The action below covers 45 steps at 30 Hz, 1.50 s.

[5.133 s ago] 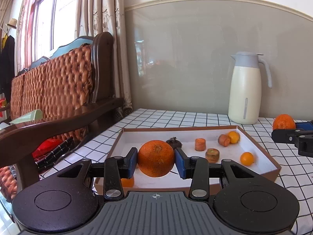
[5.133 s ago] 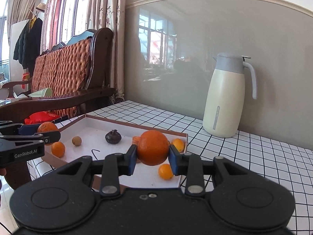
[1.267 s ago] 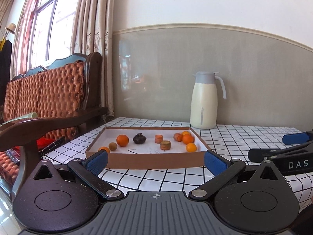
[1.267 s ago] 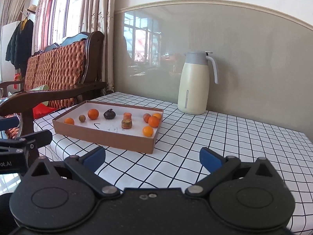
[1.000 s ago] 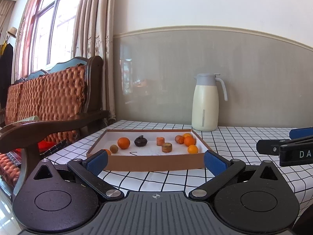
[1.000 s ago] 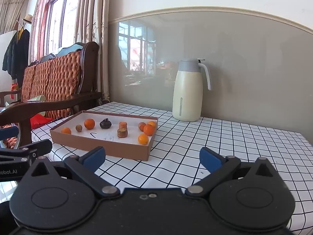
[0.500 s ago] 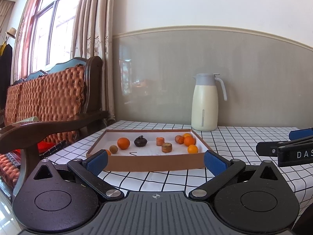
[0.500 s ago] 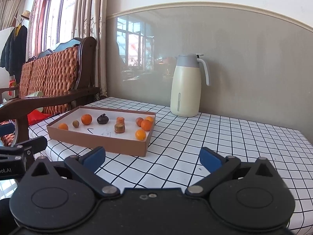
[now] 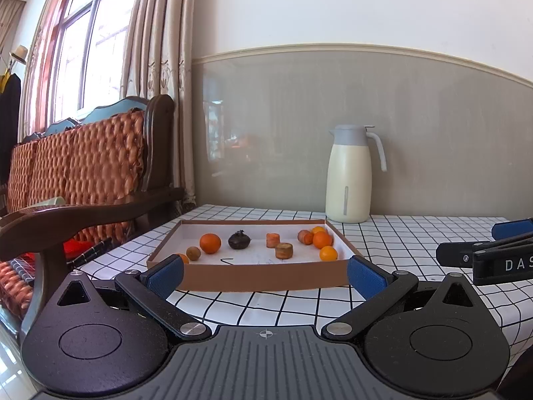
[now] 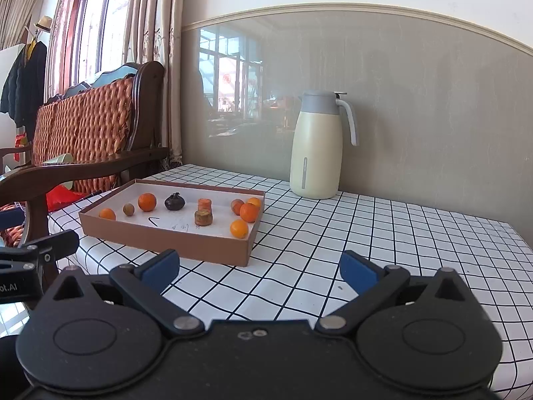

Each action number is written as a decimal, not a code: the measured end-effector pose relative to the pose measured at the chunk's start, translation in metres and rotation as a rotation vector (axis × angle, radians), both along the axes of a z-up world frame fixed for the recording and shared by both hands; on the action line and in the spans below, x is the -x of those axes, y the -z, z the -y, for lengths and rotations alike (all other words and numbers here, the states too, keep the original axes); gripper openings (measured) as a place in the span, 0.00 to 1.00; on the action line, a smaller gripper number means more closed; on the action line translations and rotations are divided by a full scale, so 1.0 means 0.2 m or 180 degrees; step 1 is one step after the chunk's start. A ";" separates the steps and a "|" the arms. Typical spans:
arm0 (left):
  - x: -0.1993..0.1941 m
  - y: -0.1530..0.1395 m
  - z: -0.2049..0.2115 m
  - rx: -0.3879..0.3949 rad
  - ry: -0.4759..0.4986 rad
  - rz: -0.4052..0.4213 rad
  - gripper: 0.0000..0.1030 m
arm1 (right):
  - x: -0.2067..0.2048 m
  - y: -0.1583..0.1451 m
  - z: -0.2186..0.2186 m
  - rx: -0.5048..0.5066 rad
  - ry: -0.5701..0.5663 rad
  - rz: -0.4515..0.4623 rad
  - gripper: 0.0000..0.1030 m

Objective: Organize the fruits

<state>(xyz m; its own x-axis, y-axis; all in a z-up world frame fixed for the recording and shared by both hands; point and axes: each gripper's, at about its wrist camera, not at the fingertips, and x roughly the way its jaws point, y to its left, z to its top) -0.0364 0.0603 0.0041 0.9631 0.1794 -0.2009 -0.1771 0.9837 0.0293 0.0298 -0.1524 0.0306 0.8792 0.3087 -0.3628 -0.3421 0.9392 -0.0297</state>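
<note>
Seemingly all fruits lie in the cardboard tray (image 10: pixel 160 236) left of the thermos jug (image 10: pixel 316 153); left gripper (image 9: pixel 265 275) and right gripper (image 10: pixel 258 271) hang before it, fingers released and empty; best retreat level, clear of its rim.

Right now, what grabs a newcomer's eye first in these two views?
The shallow brown box of small orange fruits on the checked tablecloth, with one dark fruit among them. Behind it, the cream jug stands upright against the grey wall. Up close, the left gripper and right gripper both gape open, empty.
</note>
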 end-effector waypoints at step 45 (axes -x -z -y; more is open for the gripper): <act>0.00 0.00 -0.01 0.0011 0.0000 0.0023 1.00 | 0.01 -0.01 0.00 0.0028 0.0002 0.0032 0.94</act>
